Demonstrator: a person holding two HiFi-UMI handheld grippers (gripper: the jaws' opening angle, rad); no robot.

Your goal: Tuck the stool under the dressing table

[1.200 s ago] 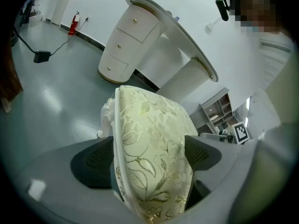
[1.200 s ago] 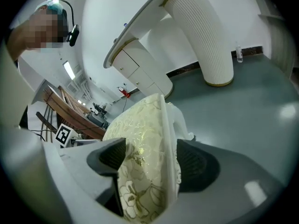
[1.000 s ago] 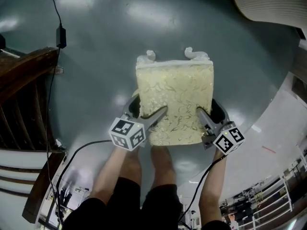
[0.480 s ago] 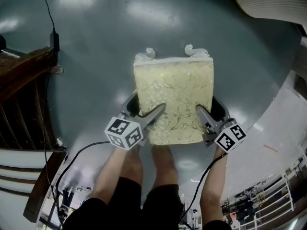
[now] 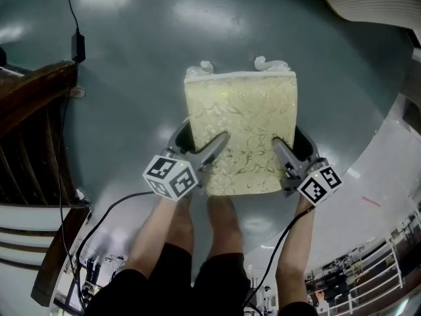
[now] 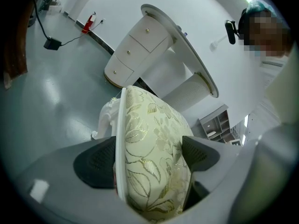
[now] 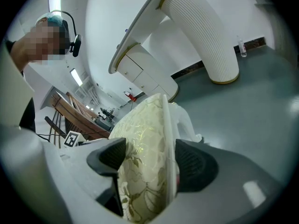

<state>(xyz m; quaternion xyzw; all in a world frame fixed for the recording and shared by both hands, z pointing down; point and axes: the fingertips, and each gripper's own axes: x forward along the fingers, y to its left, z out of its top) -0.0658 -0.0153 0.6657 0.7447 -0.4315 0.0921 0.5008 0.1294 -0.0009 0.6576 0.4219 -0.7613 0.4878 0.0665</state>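
The stool (image 5: 240, 130) stands on the grey floor, with a cream and gold floral cushion and white scrolled legs. My left gripper (image 5: 204, 135) straddles the seat's left near edge. Its jaws are closing, and the cushion and white rim (image 6: 149, 125) fill the gap between the pads. My right gripper (image 5: 289, 138) is shut on the seat's right near edge (image 7: 145, 125). The white dressing table (image 6: 154, 36) stands ahead, with curved drawers on one side and a ribbed pedestal (image 7: 201, 36) on the other. Only its edge (image 5: 368, 2) shows in the head view, at the top right.
A dark wooden railing (image 5: 33, 110) runs along the left. A power adapter (image 5: 78, 45) and its cable lie on the floor beyond it. The person's legs (image 5: 197, 242) stand just behind the stool. A metal rail (image 5: 368, 268) shows at the lower right.
The left gripper's marker cube has rolled a little on the seat's edge. Both hands stay at the stool's near corners, and the stool has barely shifted.
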